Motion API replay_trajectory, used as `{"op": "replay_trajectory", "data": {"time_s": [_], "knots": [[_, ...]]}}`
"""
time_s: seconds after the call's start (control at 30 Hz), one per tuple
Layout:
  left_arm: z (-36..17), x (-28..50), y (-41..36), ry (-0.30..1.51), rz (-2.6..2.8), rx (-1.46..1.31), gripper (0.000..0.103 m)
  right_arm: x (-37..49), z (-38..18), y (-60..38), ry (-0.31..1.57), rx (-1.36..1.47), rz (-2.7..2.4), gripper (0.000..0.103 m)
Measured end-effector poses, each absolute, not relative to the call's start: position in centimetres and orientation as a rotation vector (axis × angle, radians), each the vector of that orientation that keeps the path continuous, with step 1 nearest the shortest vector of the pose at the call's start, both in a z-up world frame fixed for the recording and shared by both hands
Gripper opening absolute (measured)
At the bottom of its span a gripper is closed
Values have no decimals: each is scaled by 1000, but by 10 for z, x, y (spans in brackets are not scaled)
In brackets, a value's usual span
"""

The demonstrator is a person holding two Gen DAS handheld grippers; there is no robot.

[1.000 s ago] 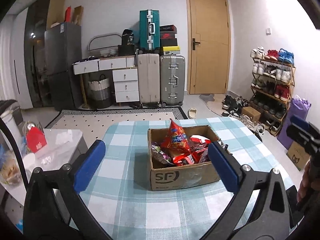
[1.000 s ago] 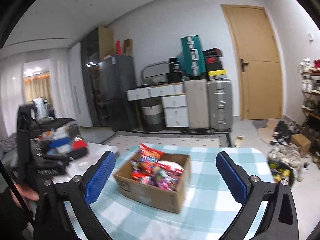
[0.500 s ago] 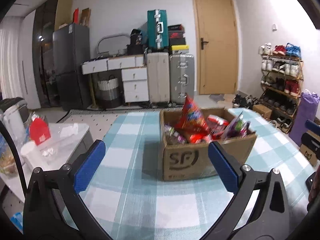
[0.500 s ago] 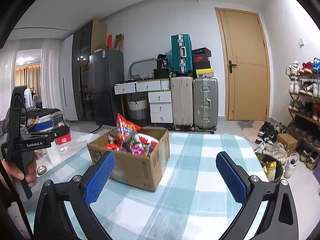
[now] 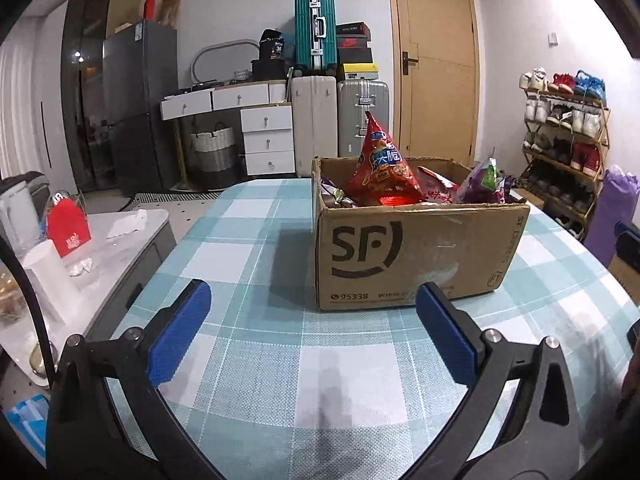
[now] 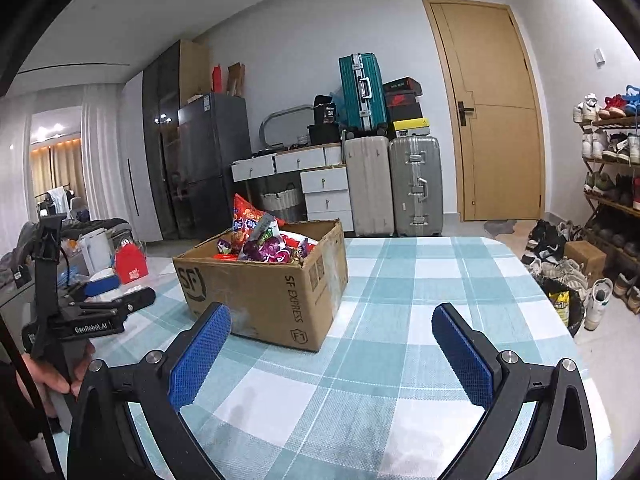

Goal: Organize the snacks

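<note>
An open cardboard box [image 5: 412, 256] [image 6: 264, 292] printed "SF" stands on a table with a blue-and-white checked cloth [image 5: 348, 364] [image 6: 400, 320]. It is full of snack packets, with a tall red bag [image 5: 382, 168] [image 6: 248, 214] sticking up and a purple packet [image 5: 482, 182] [image 6: 266, 246] beside it. My left gripper [image 5: 312, 322] is open and empty, low over the cloth just in front of the box. My right gripper [image 6: 331, 346] is open and empty too, to the right of the box's near corner. The left gripper [image 6: 104, 294] shows at the right wrist view's left edge, held by a hand [image 6: 48, 372].
A low white side table [image 5: 92, 240] with a red carton [image 5: 68, 226] and cups stands left of the table. Suitcases [image 5: 340, 116], drawers [image 5: 268, 140] and a door [image 5: 436, 64] line the back wall. A shoe rack [image 5: 564, 136] stands at the right.
Both grippers have come down and closer to the table; the box now looks larger and is seen from lower. The left view has shifted so the box lies right of centre. Both grippers stayed open.
</note>
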State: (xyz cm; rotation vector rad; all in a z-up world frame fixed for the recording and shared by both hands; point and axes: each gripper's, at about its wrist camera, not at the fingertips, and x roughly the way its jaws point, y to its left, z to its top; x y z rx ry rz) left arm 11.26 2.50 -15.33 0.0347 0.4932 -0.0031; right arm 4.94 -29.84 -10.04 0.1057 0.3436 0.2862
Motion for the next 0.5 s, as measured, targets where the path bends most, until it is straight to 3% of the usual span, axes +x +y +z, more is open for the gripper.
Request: {"op": "replay_trajectory", "data": {"time_s": [0.5], "knots": [[-150,107,22,434,32,56,102,51,-105,-294,346,83,273,102]]}}
